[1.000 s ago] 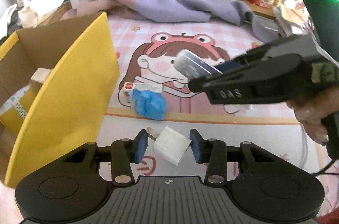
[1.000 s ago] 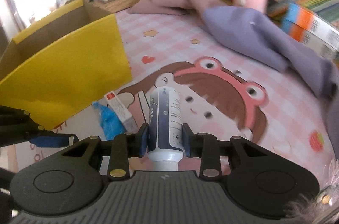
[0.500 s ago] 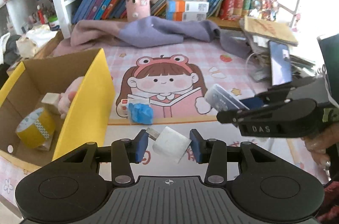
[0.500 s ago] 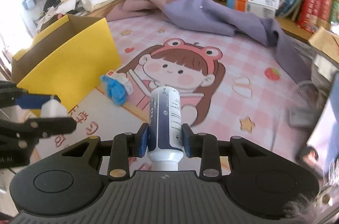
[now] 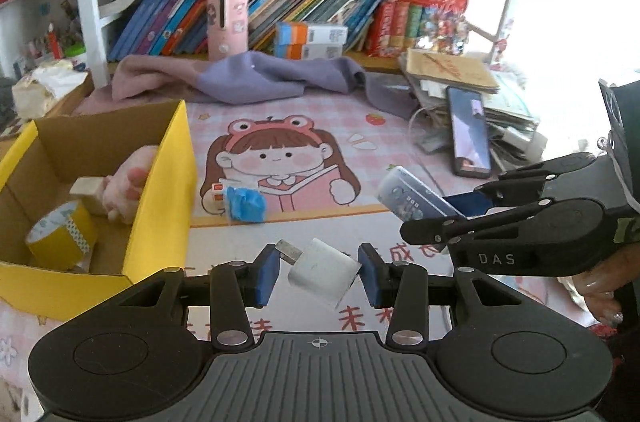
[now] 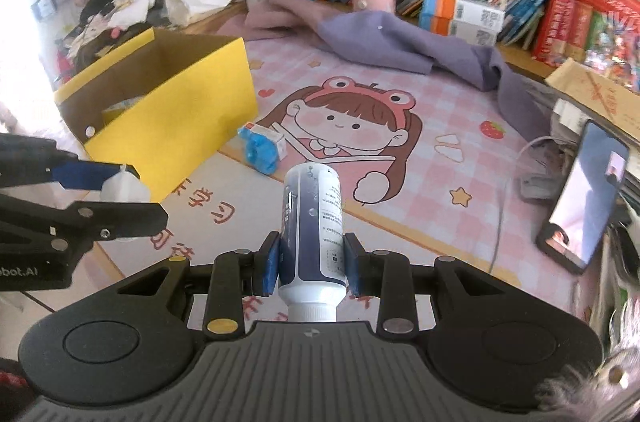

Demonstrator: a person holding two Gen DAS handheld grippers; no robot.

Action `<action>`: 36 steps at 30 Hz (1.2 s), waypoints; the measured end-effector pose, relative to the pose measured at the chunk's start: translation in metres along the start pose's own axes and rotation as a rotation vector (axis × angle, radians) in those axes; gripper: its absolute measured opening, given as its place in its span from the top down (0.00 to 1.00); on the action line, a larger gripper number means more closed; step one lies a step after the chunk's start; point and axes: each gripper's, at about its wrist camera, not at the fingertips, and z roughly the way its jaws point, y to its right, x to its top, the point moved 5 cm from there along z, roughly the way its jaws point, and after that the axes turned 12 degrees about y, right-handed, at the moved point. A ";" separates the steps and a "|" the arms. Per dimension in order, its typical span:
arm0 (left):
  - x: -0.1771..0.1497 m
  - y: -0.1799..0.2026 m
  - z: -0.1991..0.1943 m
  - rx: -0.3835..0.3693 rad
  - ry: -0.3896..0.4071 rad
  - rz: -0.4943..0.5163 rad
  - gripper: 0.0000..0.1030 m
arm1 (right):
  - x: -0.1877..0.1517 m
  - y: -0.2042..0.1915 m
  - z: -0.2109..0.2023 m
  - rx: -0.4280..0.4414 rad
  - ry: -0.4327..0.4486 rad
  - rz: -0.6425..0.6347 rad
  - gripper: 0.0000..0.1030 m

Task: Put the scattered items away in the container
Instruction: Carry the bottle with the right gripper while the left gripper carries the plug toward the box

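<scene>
Plug (image 5: 322,272) is pinched by left gripper (image 5: 318,272) & bottle (image 6: 313,242) is pinched by right gripper (image 6: 312,264), both held up over mat (image 5: 400,138) near yellow box (image 5: 168,190).

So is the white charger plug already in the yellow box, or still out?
Out. The white charger plug sits clamped in the left gripper, above the mat, right of the yellow box.

place: home, child's room | evidence: bookshelf (image 5: 280,14) of picture books, cartoon play mat (image 5: 280,158)
</scene>
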 end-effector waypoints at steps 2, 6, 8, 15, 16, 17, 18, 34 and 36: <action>-0.001 -0.003 -0.010 -0.020 0.015 0.017 0.60 | -0.002 -0.009 -0.008 -0.027 0.009 0.012 0.70; -0.010 -0.014 -0.031 -0.048 0.036 0.039 0.60 | -0.007 -0.032 -0.021 -0.068 0.025 0.031 0.70; -0.017 -0.021 -0.043 -0.056 0.039 0.039 0.60 | -0.011 -0.046 -0.026 -0.089 0.033 0.034 0.70; -0.047 -0.050 -0.096 -0.054 0.047 0.008 0.60 | -0.029 -0.103 -0.047 -0.141 0.049 0.036 0.70; -0.052 -0.054 -0.104 -0.053 0.048 0.011 0.60 | -0.032 -0.111 -0.049 -0.146 0.051 0.040 0.70; -0.056 -0.059 -0.111 -0.052 0.047 0.012 0.60 | -0.036 -0.119 -0.052 -0.152 0.054 0.047 0.70; -0.060 -0.063 -0.118 -0.050 0.046 0.013 0.60 | -0.040 -0.127 -0.055 -0.157 0.056 0.055 0.70; -0.095 -0.117 -0.183 0.037 0.085 -0.060 0.60 | -0.066 -0.235 -0.076 -0.099 0.044 0.019 0.70; -0.098 -0.122 -0.187 0.048 0.084 -0.064 0.60 | -0.067 -0.244 -0.075 -0.083 0.038 0.008 0.70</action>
